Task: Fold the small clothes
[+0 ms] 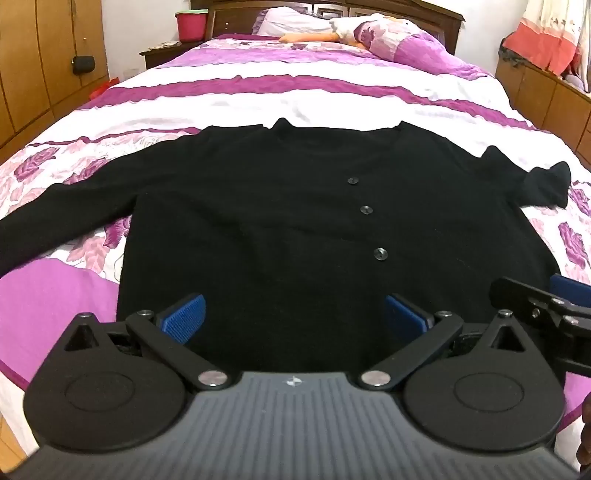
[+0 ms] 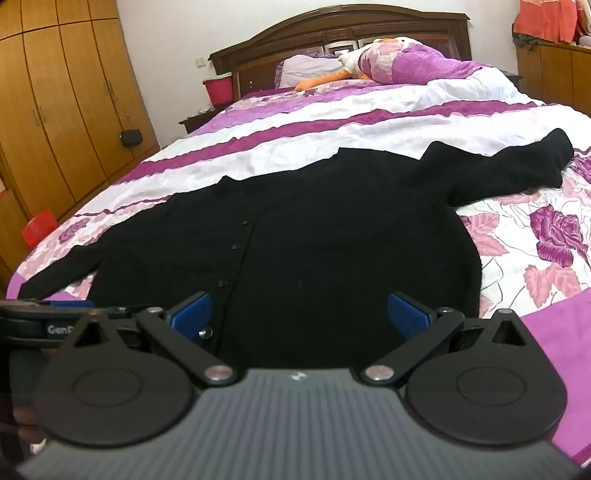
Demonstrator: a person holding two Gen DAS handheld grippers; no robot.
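Observation:
A black buttoned cardigan [image 1: 280,221] lies flat on the bed with its front up and both sleeves spread out to the sides. Its right sleeve end [image 1: 550,182] is bunched up. My left gripper [image 1: 293,319] hangs open above the cardigan's lower hem, with nothing between its blue pads [image 1: 184,319]. In the right wrist view the same cardigan [image 2: 332,236] fills the middle, and my right gripper [image 2: 301,317] stands open over the hem as well, empty. The right gripper's black frame [image 1: 543,306] shows at the right edge of the left wrist view.
The bed has a purple, white and floral cover [image 1: 295,92]. A pillow and a plush toy [image 2: 369,59] lie by the dark headboard [image 2: 332,26]. Wooden wardrobes [image 2: 55,92] stand on the left, a red bucket [image 1: 190,24] on a nightstand, a cabinet [image 1: 543,96] on the right.

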